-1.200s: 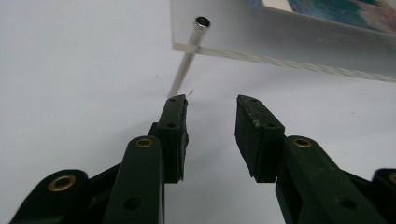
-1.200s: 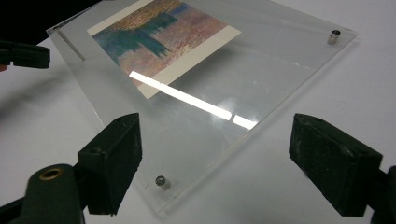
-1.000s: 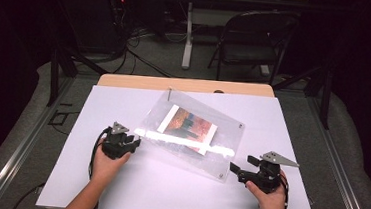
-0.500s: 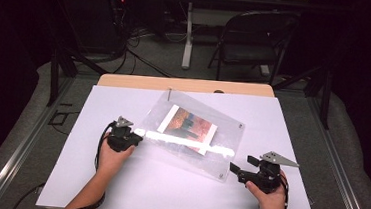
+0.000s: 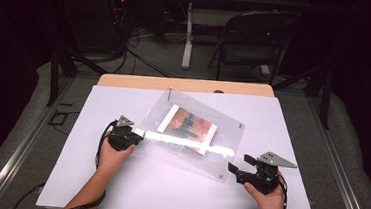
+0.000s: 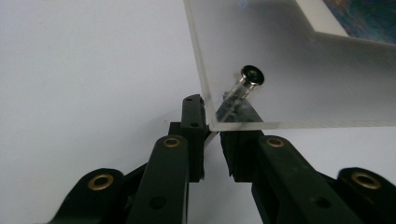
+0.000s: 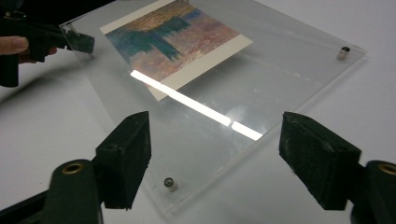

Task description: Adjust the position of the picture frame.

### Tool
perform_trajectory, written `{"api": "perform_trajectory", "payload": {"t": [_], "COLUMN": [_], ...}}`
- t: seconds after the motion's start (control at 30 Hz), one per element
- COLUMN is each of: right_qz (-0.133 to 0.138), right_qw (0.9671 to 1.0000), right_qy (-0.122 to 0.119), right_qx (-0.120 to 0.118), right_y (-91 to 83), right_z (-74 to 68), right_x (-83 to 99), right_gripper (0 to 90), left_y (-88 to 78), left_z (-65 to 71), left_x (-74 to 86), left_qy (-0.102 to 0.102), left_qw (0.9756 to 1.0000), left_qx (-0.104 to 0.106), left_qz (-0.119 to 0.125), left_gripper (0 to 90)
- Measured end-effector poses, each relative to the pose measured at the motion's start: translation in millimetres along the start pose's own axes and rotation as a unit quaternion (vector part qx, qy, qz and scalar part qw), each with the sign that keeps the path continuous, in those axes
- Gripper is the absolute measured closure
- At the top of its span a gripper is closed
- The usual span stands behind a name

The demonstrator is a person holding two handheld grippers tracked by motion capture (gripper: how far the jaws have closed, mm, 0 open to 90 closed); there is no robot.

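Clear acrylic is what this is all about: a see-through picture frame (image 5: pixel 191 135) lies askew in the middle of the white desk (image 5: pixel 116 189), a colourful print (image 5: pixel 188 126) sandwiched inside and small metal bolts at its corners. The left gripper (image 5: pixel 136 136) has just been closing its jaws on the frame's corner nearest the desk's left edge. In the left gripper view the acrylic edge sits right between the pads beside a bolt (image 6: pixel 252 74), though whether both pads truly press on it is hard to say from this angle; it looks like a pinch. The right gripper (image 5: pixel 233 169) waits just off the corner nearest the desk's front edge. Its jaws have just been closing a little, yet they stand spread wide with nothing between them, the corner and its bolt (image 7: pixel 169 183) lying ahead.

My read: the step in hand is securing the frame at two corners. Next, the right gripper must ease forward and close on the thin edge, clear of that bolt.
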State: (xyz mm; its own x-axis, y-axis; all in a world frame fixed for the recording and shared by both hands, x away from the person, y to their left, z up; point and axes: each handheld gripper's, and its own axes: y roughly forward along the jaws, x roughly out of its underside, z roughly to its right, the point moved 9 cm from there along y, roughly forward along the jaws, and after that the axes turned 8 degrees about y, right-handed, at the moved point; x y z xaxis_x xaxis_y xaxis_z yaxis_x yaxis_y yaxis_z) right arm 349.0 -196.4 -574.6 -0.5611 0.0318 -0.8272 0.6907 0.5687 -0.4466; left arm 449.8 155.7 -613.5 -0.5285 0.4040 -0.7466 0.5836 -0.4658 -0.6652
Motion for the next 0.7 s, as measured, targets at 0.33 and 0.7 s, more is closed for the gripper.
{"api": "perform_trajectory", "payload": {"t": [0.33, 0.7], "right_qz": [-0.018, -0.092], "right_qw": [0.9973, 0.9897], "right_qy": [-0.043, -0.069], "right_qx": [-0.056, -0.085], "right_y": [3.2, 17.8], "right_z": [-29.6, -62.4], "right_x": [4.6, 26.1], "right_gripper": [44.6, 84.6], "left_y": [-9.1, -33.4], "left_z": [8.8, 35.9], "left_x": [-0.9, -0.9], "left_qy": [-0.011, 0.002], "left_qw": [0.9999, 0.999], "left_qx": [0.012, 0.043], "left_qz": [0.001, 0.007], "left_gripper": [79.8, 80.7]}}
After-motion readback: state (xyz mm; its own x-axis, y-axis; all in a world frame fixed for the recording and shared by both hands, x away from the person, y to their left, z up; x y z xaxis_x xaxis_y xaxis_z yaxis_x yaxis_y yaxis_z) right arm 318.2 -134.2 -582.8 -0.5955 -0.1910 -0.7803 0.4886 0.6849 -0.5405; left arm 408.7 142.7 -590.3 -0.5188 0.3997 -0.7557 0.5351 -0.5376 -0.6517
